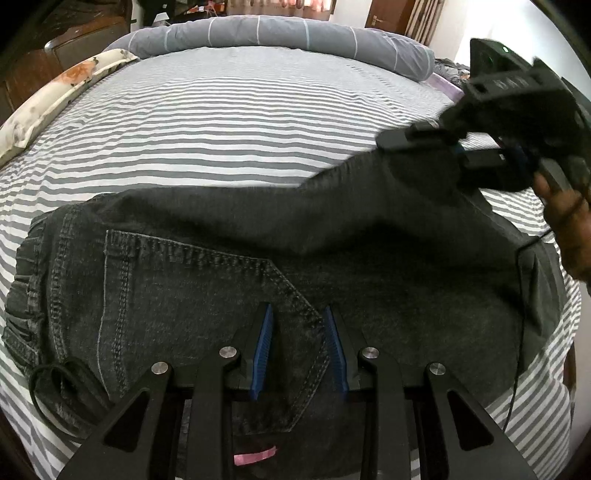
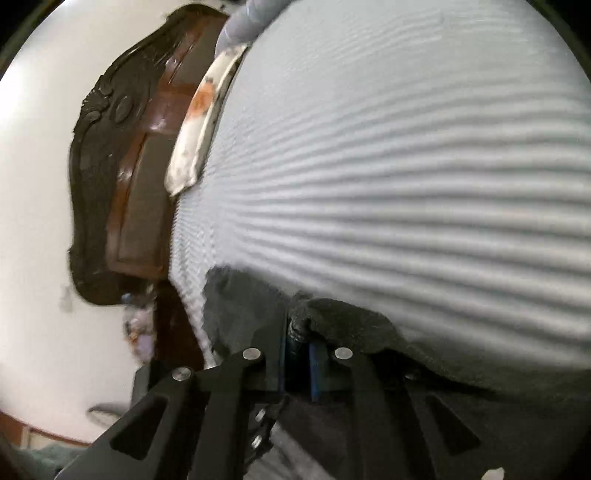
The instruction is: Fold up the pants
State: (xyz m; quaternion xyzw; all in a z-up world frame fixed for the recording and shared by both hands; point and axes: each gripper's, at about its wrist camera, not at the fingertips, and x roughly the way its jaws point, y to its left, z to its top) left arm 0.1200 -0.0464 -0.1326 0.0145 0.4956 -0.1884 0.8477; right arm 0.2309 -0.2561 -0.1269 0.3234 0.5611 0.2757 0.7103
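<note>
1. The left hand-held gripper (image 1: 299, 347) is spread wide, its blue-padded fingers (image 1: 263, 350) straddling the corner of a back pocket (image 1: 207, 295) on the dark grey pants (image 1: 258, 236); whether the pads touch the cloth cannot be told
2. The right hand-held gripper (image 2: 303, 350) has its fingers pressed nearly together, pinching a bunched edge of the pants (image 2: 332, 314)
3. The pants lie across the striped bed (image 1: 221, 110), waistband to the left, one leg lifted at the right
4. Only the left wrist view shows the right hand-held gripper (image 1: 424, 142) from outside, clamped on the raised leg, with the person's hand (image 1: 569, 221) behind it, plus a grey bolster (image 1: 280, 33) at the far edge
5. Only the right wrist view, blurred, shows the carved dark headboard (image 2: 110, 147) and white wall (image 2: 37, 184)
</note>
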